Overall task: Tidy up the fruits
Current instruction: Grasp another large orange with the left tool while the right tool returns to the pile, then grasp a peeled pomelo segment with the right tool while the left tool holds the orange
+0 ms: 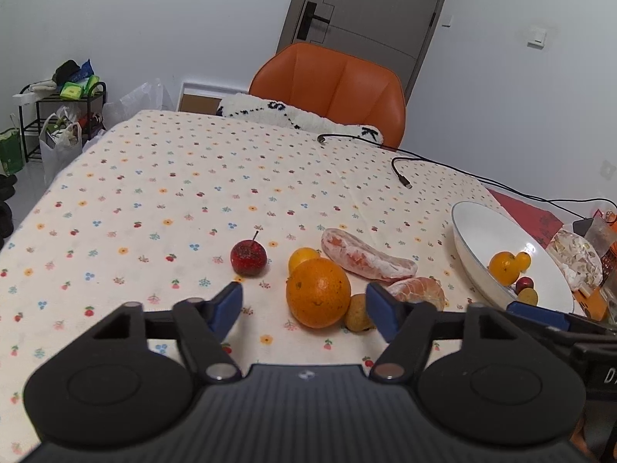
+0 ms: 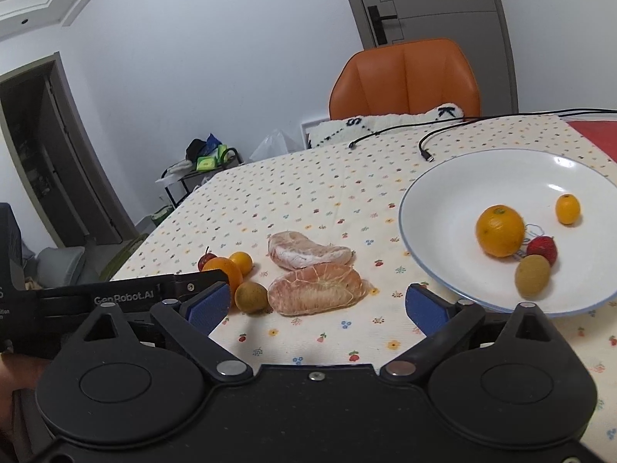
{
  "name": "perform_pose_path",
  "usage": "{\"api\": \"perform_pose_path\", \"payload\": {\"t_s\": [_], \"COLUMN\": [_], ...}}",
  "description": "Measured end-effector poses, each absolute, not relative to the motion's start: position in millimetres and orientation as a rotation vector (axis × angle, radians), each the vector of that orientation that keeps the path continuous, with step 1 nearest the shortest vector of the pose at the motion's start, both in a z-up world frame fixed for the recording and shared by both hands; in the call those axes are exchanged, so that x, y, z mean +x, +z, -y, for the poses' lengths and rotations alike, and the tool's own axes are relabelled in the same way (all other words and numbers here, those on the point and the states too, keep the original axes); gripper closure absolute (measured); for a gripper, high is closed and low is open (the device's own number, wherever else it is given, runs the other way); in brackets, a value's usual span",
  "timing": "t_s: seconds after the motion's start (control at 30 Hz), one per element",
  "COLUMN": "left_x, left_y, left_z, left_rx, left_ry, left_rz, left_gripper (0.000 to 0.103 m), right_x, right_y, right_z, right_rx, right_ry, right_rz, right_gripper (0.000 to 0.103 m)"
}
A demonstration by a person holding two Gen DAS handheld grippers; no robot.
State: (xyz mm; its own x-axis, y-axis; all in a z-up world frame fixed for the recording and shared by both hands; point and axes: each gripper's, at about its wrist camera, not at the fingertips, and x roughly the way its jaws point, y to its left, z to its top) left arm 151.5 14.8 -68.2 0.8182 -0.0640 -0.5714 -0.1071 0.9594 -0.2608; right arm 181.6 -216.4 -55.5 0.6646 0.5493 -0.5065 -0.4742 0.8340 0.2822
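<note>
Fruits lie partly on the flowered tablecloth and partly in the white plate. Through the left wrist camera we see our left gripper spread wide and empty, low over the cloth, with the large orange between its blue pads. A small brown fruit touches that orange, a small citrus sits just behind it, and a red hawthorn-like fruit lies apart to the left. If we close now, we judge a pad could nudge the brown fruit and roll it away.

Through the right wrist camera, our right gripper is also parted and empty, facing the peeled pomelo segment, with a second segment behind. Squeezing hard would likely tear its soft membrane. The plate already holds an orange, a kumquat, a strawberry and a brown fruit.
</note>
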Motion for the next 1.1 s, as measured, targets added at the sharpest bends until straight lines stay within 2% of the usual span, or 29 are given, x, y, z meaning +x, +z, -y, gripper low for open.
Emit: {"api": "perform_pose_path", "payload": {"t_s": [0.13,0.27,0.33,0.4,0.67,0.9,1.0,1.1], "left_x": [157.0,160.4,161.3,162.3,160.2,155.9,154.4,153.5], "left_y": [-72.7,-77.0,-78.1,-78.1,-77.6,-77.0,-76.5,-75.3], "left_z": [-17.4,-20.7,-22.4,-23.8,-33.6,-44.5,-47.5,-47.3], "left_rx": [-0.300,-0.323,-0.333,-0.347,-0.371,-0.377,-0.381,-0.379], "left_ry": [0.020,-0.004,-0.019,-0.044,-0.046,-0.025,-0.019,-0.015], "left_rz": [-0.624,-0.620,-0.610,-0.606,-0.602,-0.599,-0.599,-0.601], "left_gripper": [0.041,0.049,0.055,0.064,0.065,0.065,0.065,0.065], "right_x": [185.8,191.1,194.0,197.1,205.0,205.8,207.5,206.4], "right_y": [-58.2,-61.0,-62.7,-65.3,-72.1,-74.0,-73.7,-73.5], "right_z": [208.5,202.5,199.4,195.8,178.9,165.4,166.9,169.6], "right_rx": [0.110,0.093,0.082,0.072,0.014,-0.049,-0.050,-0.043], "right_ry": [0.590,0.590,0.586,0.585,0.585,0.558,0.543,0.551], "right_rz": [-0.622,-0.629,-0.634,-0.643,-0.662,-0.637,-0.635,-0.636], "right_gripper": [0.009,0.011,0.012,0.014,0.025,0.026,0.035,0.036]}}
